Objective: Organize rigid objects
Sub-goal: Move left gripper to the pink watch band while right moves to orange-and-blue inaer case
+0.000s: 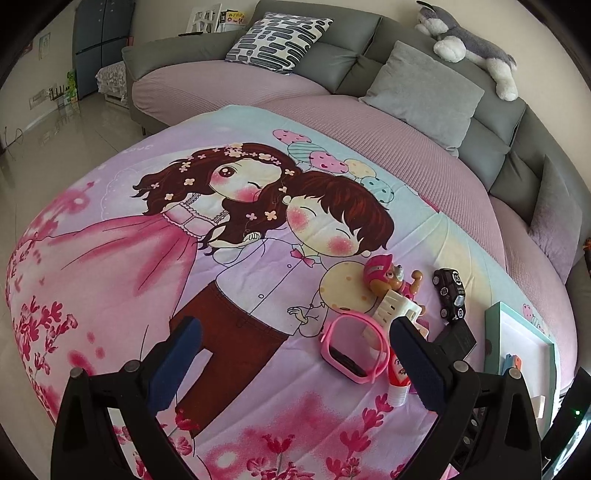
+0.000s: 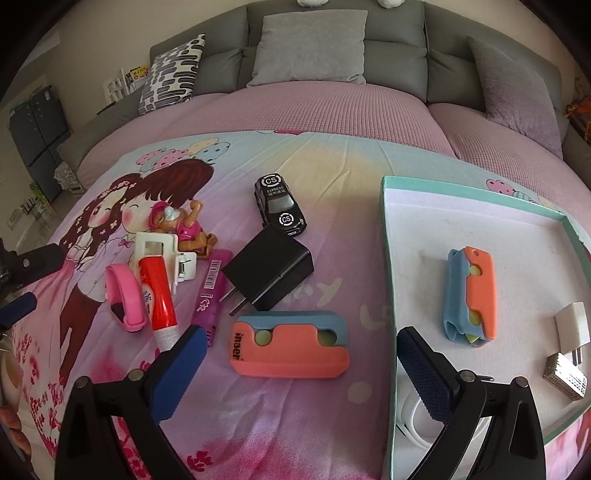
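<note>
Loose items lie on a cartoon-print blanket (image 2: 314,162): an orange-and-blue toy (image 2: 291,345), a black charger (image 2: 271,271), a black toy car (image 2: 279,205), a purple tube (image 2: 212,291), a red-and-white tube (image 2: 159,295), a pink watch (image 2: 123,297), a white clip (image 2: 159,247) and a pup figure (image 2: 184,223). A teal-rimmed box (image 2: 388,258) on the right holds a second orange-and-blue toy (image 2: 472,295), a white plug (image 2: 570,325) and a small metal block (image 2: 565,380). My right gripper (image 2: 301,363) is open over the near toy. My left gripper (image 1: 295,350) is open, left of the pink watch (image 1: 356,349).
A grey sofa (image 2: 314,33) with cushions curves behind the pink-covered seat. A plush dog (image 1: 469,40) lies on the sofa back. A white cable (image 2: 410,417) lies in the box's near corner. The floor (image 1: 44,147) drops off at the left.
</note>
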Tool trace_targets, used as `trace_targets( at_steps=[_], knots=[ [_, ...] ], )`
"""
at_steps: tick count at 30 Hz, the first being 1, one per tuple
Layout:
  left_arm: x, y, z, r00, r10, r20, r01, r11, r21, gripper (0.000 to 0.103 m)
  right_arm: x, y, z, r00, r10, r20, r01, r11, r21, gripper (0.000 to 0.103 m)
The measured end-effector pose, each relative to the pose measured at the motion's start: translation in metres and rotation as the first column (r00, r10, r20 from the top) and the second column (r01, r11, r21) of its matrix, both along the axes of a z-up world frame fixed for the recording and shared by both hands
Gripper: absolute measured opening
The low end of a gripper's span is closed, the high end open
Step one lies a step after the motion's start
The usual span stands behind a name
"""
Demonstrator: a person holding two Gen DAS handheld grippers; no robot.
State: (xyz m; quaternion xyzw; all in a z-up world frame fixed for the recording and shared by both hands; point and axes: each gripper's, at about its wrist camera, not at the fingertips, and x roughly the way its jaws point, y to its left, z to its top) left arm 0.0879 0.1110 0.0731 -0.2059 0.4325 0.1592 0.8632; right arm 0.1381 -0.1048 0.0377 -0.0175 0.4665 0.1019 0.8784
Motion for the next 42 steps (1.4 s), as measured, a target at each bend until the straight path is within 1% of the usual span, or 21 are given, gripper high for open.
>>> trace_targets(
  at_steps=[6,11,14,17,21,23,26,28,30,33,42],
  knots=[
    [0.006,-0.008,-0.007,0.999,-0.046,-0.022,0.046,0.999,-0.014,0.101,0.002,0.000,-0.001,1.000,-0.004,-0.010,0.004,1.000,-0.009,0.103],
    [0.012,-0.014,-0.015,0.996,-0.077,-0.039,0.076,0.997,-0.024,0.101,0.003,0.002,-0.006,1.000,-0.001,-0.028,0.000,0.999,-0.036,0.103],
    [0.015,-0.017,-0.019,0.994,-0.093,-0.048,0.092,0.995,-0.027,0.101,0.000,0.001,0.002,1.000,0.004,0.003,-0.004,0.999,-0.046,0.103],
    [0.016,-0.017,-0.023,0.994,-0.094,-0.053,0.092,0.995,-0.038,0.101,-0.004,0.004,0.012,0.998,0.018,0.063,-0.013,0.997,-0.070,0.103],
    [0.020,-0.018,-0.030,0.993,-0.097,-0.069,0.094,0.995,-0.042,0.101,-0.004,0.012,0.011,0.998,0.047,0.050,-0.043,0.996,-0.073,0.103],
    [0.021,-0.019,-0.033,0.992,-0.105,-0.075,0.102,0.994,-0.045,0.101,-0.004,0.017,0.009,0.997,0.057,0.056,-0.051,0.993,-0.103,0.103],
    [0.025,-0.023,-0.039,0.989,-0.115,-0.091,0.111,0.993,-0.047,0.101,-0.006,0.021,0.009,0.996,0.069,0.059,-0.062,0.991,-0.122,0.103],
    [0.027,-0.025,-0.044,0.988,-0.121,-0.097,0.117,0.992,-0.048,0.101,-0.007,0.023,0.012,0.994,0.077,0.071,-0.068,0.990,-0.123,0.103],
    [0.029,-0.027,-0.049,0.987,-0.126,-0.104,0.120,0.991,-0.062,0.101,-0.008,0.025,0.009,0.994,0.088,0.062,-0.080,0.989,-0.121,0.103],
    [0.031,-0.027,-0.057,0.985,-0.117,-0.126,0.110,0.992,-0.065,0.101,-0.007,0.027,0.005,0.995,0.091,0.046,-0.084,0.986,-0.146,0.103],
    [0.022,-0.013,-0.059,0.989,-0.051,-0.136,0.043,0.997,-0.056,0.101,-0.004,0.027,-0.004,0.996,0.086,0.005,-0.085,0.990,-0.115,0.103]
  ],
)
